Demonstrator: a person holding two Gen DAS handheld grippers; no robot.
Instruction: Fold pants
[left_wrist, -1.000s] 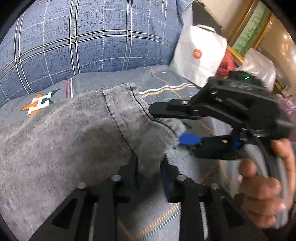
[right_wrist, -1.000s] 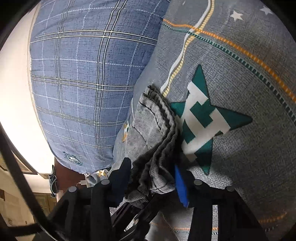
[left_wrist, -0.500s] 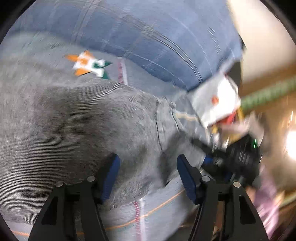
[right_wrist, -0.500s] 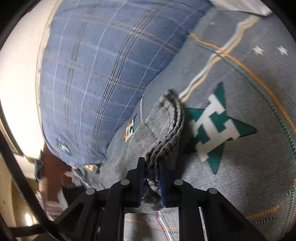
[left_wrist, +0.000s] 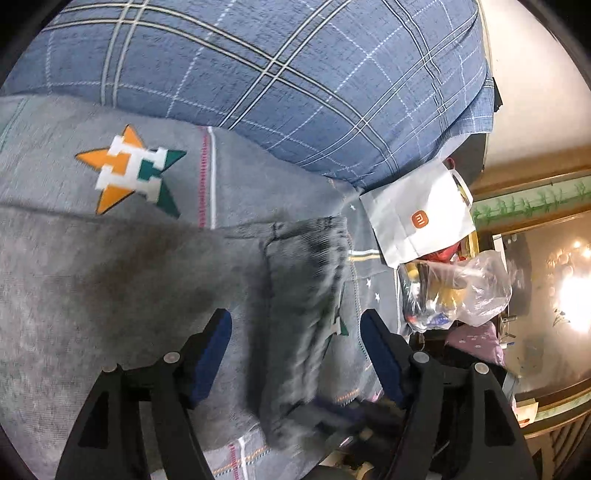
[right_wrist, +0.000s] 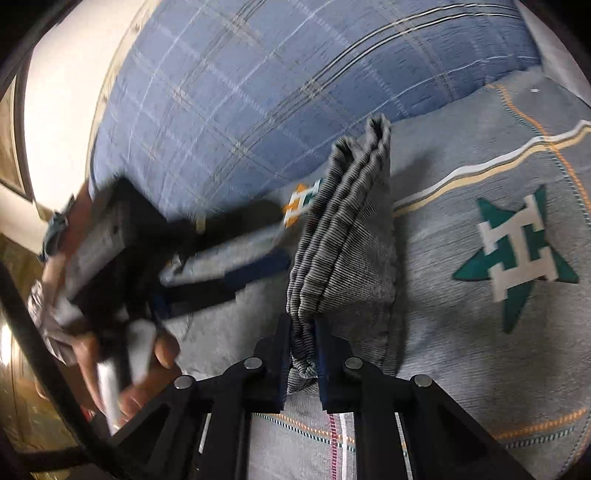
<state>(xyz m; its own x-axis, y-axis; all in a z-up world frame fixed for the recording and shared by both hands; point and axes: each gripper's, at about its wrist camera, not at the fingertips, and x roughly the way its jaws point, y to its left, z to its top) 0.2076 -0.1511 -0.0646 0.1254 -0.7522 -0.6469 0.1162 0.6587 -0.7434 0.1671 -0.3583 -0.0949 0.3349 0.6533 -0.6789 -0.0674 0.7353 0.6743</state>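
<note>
The grey pants (left_wrist: 129, 295) lie spread over a grey bedsheet (left_wrist: 236, 177) with star logos. My left gripper (left_wrist: 295, 321) hovers over the folded leg end; its jaws are opening, and the cloth below them is not pressed by either blue pad. In the right wrist view my right gripper (right_wrist: 302, 332) is shut on the stacked ribbed edges of the pants (right_wrist: 343, 258), which rise from its jaws as a layered bunch. The left gripper (right_wrist: 240, 273) shows blurred at the left of that view, held by a hand (right_wrist: 147, 354).
A big blue plaid pillow (left_wrist: 258, 74) bounds the far side of the bed. A white paper bag (left_wrist: 417, 221) and a clear plastic bag (left_wrist: 461, 291) of items stand at the bed's right edge. Beyond them are a wall and wooden furniture.
My left gripper has let go of the pants edge, opened wide and rolled. My right gripper has shut on the stacked pants edge and lifted it.
</note>
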